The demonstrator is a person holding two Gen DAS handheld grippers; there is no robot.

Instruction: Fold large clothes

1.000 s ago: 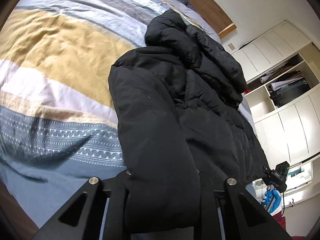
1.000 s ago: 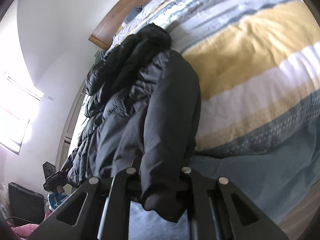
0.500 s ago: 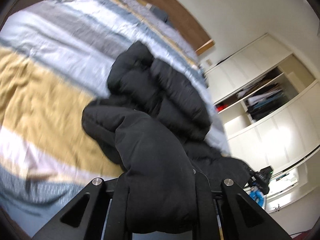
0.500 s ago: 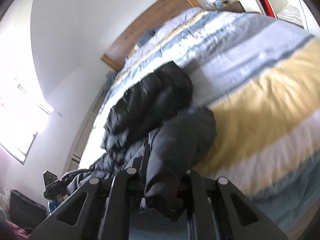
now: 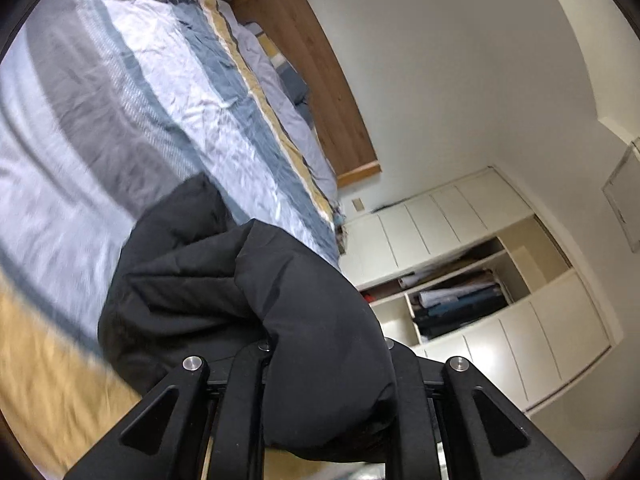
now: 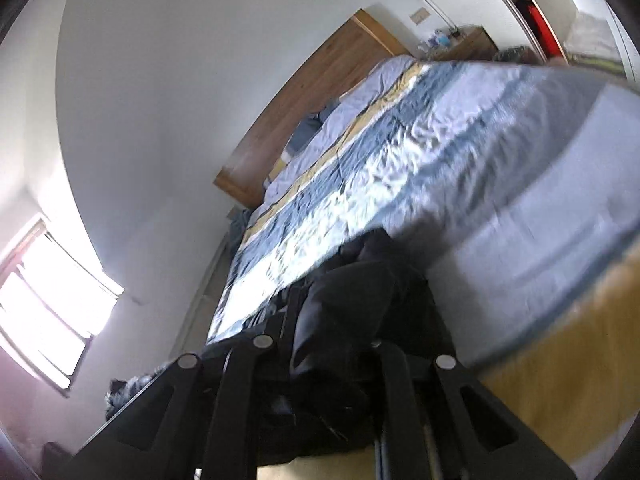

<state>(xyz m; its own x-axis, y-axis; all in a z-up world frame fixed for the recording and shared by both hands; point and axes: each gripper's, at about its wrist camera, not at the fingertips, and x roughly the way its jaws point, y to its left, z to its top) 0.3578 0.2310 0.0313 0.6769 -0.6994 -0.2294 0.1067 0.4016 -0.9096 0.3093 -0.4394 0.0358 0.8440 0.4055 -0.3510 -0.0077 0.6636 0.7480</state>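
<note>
The left hand-held gripper point(image 5: 326, 364) and the right hand-held gripper point(image 6: 320, 354) are each clamped on a thick fold of the black padded jacket point(image 5: 224, 292), which hangs bunched above the striped duvet point(image 5: 132, 100) of the bed, toward its foot end.

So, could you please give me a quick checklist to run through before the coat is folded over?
1. Left claw shut on the black coat: ok.
2. Right claw shut on the coat: ok.
3. Gripped coat edge lifted off the striped duvet: ok.
4. Duvet ahead free of other clothes: ok.
5. Both grips level with each other: cannot tell.
6. Sleeves tucked in: cannot tell.
</note>
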